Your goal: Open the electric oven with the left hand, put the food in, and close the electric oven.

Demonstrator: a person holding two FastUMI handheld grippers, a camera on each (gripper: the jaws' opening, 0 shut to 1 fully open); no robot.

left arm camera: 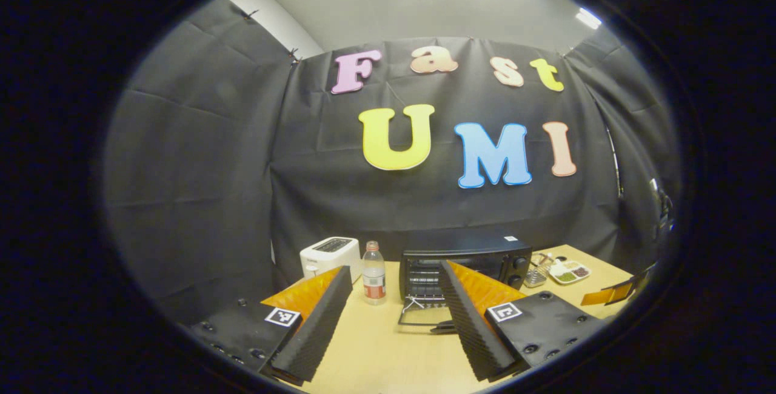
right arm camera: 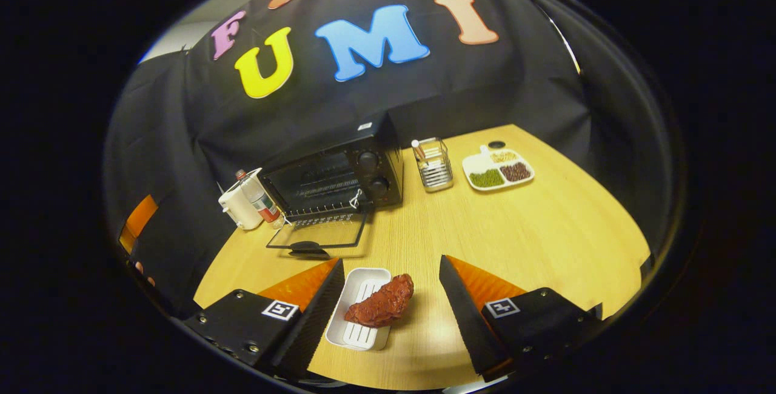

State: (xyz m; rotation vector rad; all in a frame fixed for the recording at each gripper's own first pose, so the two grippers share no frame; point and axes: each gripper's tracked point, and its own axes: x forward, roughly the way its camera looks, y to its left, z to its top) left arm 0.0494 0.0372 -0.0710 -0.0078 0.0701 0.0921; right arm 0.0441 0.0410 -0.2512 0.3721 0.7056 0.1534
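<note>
Right gripper point(right arm camera: 391, 309) is hovering low over the table point(right arm camera: 545, 230), fingers spread wide, nothing clamped. Between them the tray point(right arm camera: 354, 312) is lying flat, with the meat point(right arm camera: 382, 306) resting across its far end and overhanging toward the right finger; neither finger is touching it. Beyond, the oven point(right arm camera: 336, 179) is standing with its door point(right arm camera: 318, 236) dropped flat on the table. Left gripper point(left arm camera: 394, 315) is pointing level at the oven point(left arm camera: 464, 263), fingers apart, holding nothing, short of the open door point(left arm camera: 424, 321). A bottle point(left arm camera: 373, 273) and toaster point(left arm camera: 330, 254) are sitting left of the oven; a rack point(right arm camera: 433, 163) and a sectioned dish point(right arm camera: 498, 166) are on its right.
</note>
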